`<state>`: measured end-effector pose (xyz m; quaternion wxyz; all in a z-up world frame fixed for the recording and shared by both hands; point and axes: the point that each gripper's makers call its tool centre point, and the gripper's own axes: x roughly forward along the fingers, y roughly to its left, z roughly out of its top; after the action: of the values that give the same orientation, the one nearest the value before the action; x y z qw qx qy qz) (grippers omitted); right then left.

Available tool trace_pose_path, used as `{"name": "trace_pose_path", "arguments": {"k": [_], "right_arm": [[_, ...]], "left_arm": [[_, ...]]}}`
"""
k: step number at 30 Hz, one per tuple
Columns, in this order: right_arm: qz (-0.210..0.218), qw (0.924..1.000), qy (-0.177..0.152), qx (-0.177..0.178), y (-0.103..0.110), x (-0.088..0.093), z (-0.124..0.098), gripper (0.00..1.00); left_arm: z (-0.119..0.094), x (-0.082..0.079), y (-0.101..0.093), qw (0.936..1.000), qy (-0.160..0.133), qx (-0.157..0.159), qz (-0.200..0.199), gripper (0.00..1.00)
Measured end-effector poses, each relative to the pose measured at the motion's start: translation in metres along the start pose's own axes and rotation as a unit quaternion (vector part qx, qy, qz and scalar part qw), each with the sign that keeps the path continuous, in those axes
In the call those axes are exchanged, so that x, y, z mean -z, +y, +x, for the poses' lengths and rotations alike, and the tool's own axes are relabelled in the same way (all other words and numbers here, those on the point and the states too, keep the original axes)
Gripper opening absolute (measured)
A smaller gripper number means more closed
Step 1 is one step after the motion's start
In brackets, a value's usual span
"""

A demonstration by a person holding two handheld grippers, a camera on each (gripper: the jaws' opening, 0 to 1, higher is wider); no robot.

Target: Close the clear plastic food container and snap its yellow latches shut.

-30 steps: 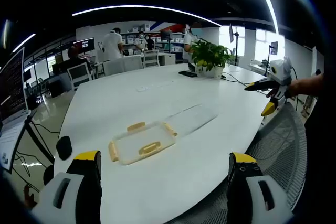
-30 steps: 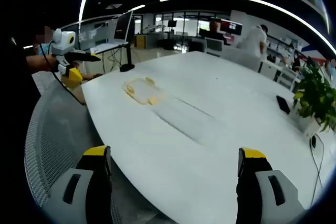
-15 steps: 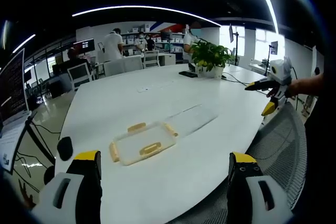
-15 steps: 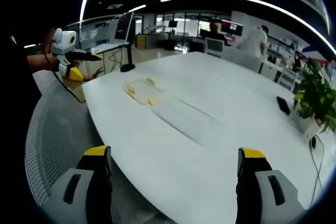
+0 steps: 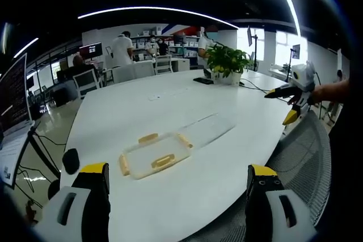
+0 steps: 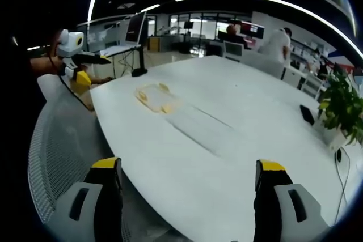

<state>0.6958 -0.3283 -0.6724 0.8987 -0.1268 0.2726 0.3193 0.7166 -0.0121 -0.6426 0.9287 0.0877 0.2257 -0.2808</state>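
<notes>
Both grippers off the table, nothing held. Left gripper (image 5: 177, 196): jaws wide apart, held above the near table edge, w/ the container ahead btwn them. Right gripper (image 6: 187, 199): jaws also wide apart, over the edge of the white table (image 6: 238, 140).

Clear plastic food container (image 5: 154, 154) sits flat on the table, near the edge on our side, w/ yellow latches (image 5: 162, 161) on its sides. In right gripper view same container (image 6: 154, 97) is well off to the left, far from the right jaws. A faint clear sheet-like piece (image 5: 207, 127) lies just beside it on the table; can't tell if it's the lid.

We see the right gripper in left gripper view at the far right, held by a hand (image 5: 326, 92), over a mesh chair (image 5: 300, 151). Potted plant (image 5: 227, 60) and a black phone-like item (image 5: 202, 80) at the far end of the table, well apart from the container. People stand in the bkgd.
</notes>
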Motion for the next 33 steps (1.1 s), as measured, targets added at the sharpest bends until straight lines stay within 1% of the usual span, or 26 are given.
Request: {"name": "trace_pose_path", "arguments": {"k": [6, 18, 25, 33], "right_arm": [[-0.002, 1.0, 0.002, -0.004, 0.0008, -0.0009, 0.0, 0.95], [-0.012, 0.9996, 0.016, -0.019, 0.001, -0.0013, -0.0017, 0.93], [-0.018, 0.9994, 0.016, -0.024, 0.0013, -0.0042, -0.0014, 0.93], [-0.026, 0.9989, 0.019, -0.033, 0.0013, -0.0095, 0.0002, 0.93]], "left_arm": [[0.0003, 0.0003, 0.0009, 1.0, 0.001, 0.001, 0.003, 0.99], [0.0012, -0.0009, 0.0055, 0.9999, 0.007, 0.005, 0.009, 0.98], [0.002, 0.0007, 0.0063, 0.9996, 0.017, 0.014, 0.017, 0.97], [0.002, -0.0017, 0.0095, 0.9995, 0.02, 0.017, 0.02, 0.96]]}}
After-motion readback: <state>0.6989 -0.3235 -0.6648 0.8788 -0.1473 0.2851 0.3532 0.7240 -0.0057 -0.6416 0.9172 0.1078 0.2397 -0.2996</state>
